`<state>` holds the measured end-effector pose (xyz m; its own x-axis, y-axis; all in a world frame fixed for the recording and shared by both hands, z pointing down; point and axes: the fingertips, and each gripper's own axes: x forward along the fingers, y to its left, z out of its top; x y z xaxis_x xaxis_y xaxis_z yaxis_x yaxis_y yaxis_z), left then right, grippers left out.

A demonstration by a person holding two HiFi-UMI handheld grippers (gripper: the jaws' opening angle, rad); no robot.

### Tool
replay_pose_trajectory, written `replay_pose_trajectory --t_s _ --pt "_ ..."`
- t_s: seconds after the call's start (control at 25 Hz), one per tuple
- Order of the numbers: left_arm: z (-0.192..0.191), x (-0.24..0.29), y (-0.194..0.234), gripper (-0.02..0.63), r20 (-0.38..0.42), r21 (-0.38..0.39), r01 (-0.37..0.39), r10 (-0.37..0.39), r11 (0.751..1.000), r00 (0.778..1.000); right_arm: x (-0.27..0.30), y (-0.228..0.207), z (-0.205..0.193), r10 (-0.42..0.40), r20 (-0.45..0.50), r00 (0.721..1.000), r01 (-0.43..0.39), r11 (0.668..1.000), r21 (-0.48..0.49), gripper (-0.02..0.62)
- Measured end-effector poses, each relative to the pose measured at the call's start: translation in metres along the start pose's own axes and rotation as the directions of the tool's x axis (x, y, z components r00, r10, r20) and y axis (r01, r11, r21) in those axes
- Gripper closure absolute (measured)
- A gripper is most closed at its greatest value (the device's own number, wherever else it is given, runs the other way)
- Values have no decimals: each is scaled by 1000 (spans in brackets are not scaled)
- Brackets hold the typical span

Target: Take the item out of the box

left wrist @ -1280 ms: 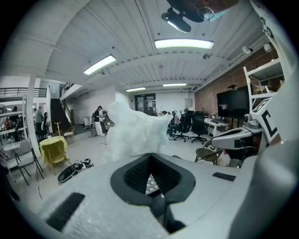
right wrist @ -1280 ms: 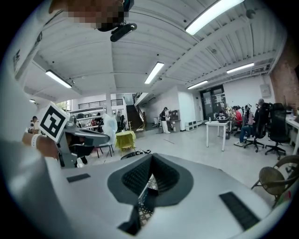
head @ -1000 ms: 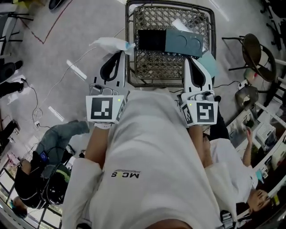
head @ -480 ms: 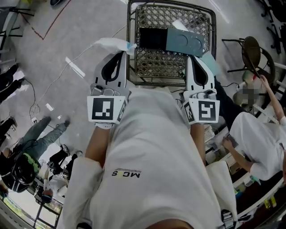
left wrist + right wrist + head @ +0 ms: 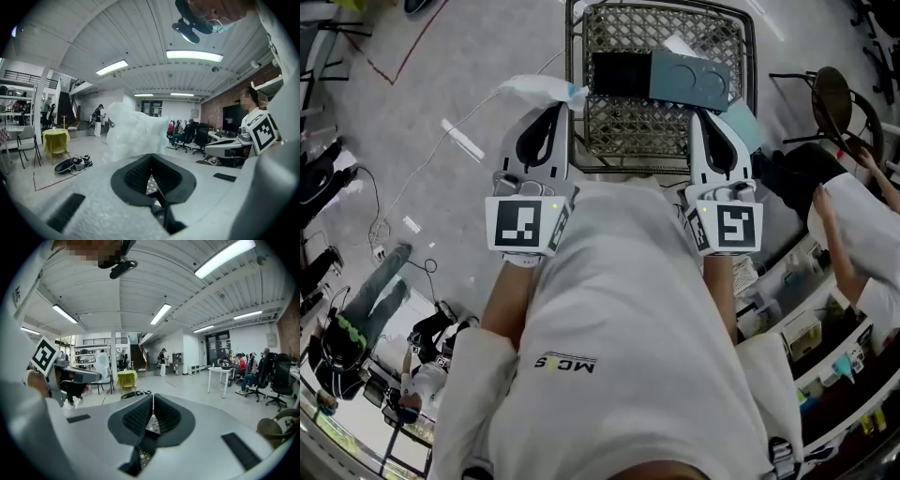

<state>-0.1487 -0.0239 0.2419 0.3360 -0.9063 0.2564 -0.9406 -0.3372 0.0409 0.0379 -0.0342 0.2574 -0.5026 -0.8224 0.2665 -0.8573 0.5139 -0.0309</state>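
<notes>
We saw the flat black-and-teal item point(image 5: 661, 80) lying inside the wire basket point(image 5: 577, 56) at the far side, apart from both grippers. The left gripper point(image 5: 562, 106) reached forward on a straight forearm to the basket's left rim, marker cube up. Its jaws were pressed together on a crumpled clear plastic bag point(image 5: 532, 90) that trailed left. The right gripper point(image 5: 702, 117) lay parallel at the basket's near right corner, jaws closed with nothing between them.

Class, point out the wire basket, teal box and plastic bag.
grey wire mesh basket point(image 5: 628, 127), head view, bare mesh floor.
flat teal box point(image 5: 689, 82), head view, top face.
crumpled clear plastic bag point(image 5: 534, 89), head view, middle.
</notes>
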Motion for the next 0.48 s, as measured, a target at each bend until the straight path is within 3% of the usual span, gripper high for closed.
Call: replay_pose_trajectory --t_s 0.48 --pt "1 2 -12 582 -8 22 31 -31 999 999 -4 -1 1 -8 4 1000 8 1000 0 580"
